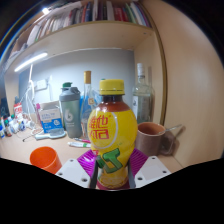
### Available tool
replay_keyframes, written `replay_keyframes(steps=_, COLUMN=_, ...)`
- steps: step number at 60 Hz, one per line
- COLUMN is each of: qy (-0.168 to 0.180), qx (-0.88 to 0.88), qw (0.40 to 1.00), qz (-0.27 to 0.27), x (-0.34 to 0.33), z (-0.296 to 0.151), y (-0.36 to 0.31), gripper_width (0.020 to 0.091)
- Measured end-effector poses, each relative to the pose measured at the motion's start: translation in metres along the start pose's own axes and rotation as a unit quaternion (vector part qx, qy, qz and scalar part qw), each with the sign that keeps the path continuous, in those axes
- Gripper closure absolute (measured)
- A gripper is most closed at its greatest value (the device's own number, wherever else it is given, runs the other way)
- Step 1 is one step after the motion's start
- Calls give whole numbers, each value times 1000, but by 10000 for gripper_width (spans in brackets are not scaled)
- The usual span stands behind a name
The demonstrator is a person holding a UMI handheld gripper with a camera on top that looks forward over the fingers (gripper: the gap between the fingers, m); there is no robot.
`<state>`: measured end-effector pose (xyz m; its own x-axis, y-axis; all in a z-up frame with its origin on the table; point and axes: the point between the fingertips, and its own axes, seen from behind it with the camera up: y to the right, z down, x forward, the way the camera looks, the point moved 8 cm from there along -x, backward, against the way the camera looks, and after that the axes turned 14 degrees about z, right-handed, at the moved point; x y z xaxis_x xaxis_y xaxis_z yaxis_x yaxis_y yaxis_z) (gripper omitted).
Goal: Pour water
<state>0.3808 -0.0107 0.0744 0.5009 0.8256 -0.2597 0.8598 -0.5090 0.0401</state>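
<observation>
A yellow drink bottle [113,135] with a yellow cap and a red and green label stands upright between my fingers. My gripper [112,166] is shut on it, with the purple pads [87,160] pressing on both of its sides. An orange cup [45,158] stands on the wooden desk [22,150] just ahead and to the left of the fingers. A brown mug [152,137] with a handle sits ahead to the right of the bottle.
Behind the bottle are a grey-green tumbler [70,110], a tall clear bottle [88,95] and a glass jar [143,98]. Small boxes and bottles [40,115] crowd the desk's left. A shelf of books [90,15] hangs above.
</observation>
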Motion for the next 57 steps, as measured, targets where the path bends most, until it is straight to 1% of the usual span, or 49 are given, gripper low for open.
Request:
replay_keyframes(steps=3, qy=-7, qx=8, qw=1000, qz=-1, x=-1, z=1, y=0, gripper_width=656)
replay_keyframes(steps=6, qy=-6, qx=5, qw=1000, qz=-2, x=1, z=1, y=-1, gripper_width=652)
replay_keyframes(steps=9, qy=-12, qx=4, qw=1000, qz=-1, x=0, z=0, y=-1, gripper_width=616)
replay_keyframes(steps=12, qy=-29, qx=3, qw=1000, qz=4, x=0, z=1, y=0, gripper_width=568)
replay_keyframes(steps=13, qy=-39, qx=2, qw=999, qz=7, x=-1, z=3, y=1, gripper_width=531)
replay_keyframes(steps=16, qy=-73, qx=-3, qw=997, qz=19, x=-7, z=8, y=6, gripper_width=357)
replay_keyframes(steps=18, qy=-84, qx=-4, qw=996, qz=21, x=-13, z=8, y=8, gripper_width=241)
replay_keyframes(steps=19, qy=-85, qx=-4, qw=996, qz=21, x=-18, z=7, y=9, gripper_width=240)
replay_keyframes(steps=20, qy=-85, qx=-3, qw=996, qz=20, x=-22, z=6, y=10, gripper_width=266)
replay_keyframes(steps=22, qy=-88, qx=-5, qw=996, qz=20, x=-33, z=6, y=12, gripper_width=274)
replay_keyframes(steps=29, qy=-101, qx=-16, qw=994, qz=25, x=-85, z=3, y=19, gripper_width=268)
replay_keyframes(steps=37, qy=-109, qx=-25, qw=994, qz=17, x=-164, z=-9, y=17, gripper_width=271)
replay_keyframes(steps=44, qy=-105, qx=-22, qw=994, qz=12, x=-237, z=-25, y=12, gripper_width=276)
replay_keyframes(steps=57, qy=-84, qx=-9, qw=996, qz=17, x=-355, z=-64, y=9, gripper_width=273)
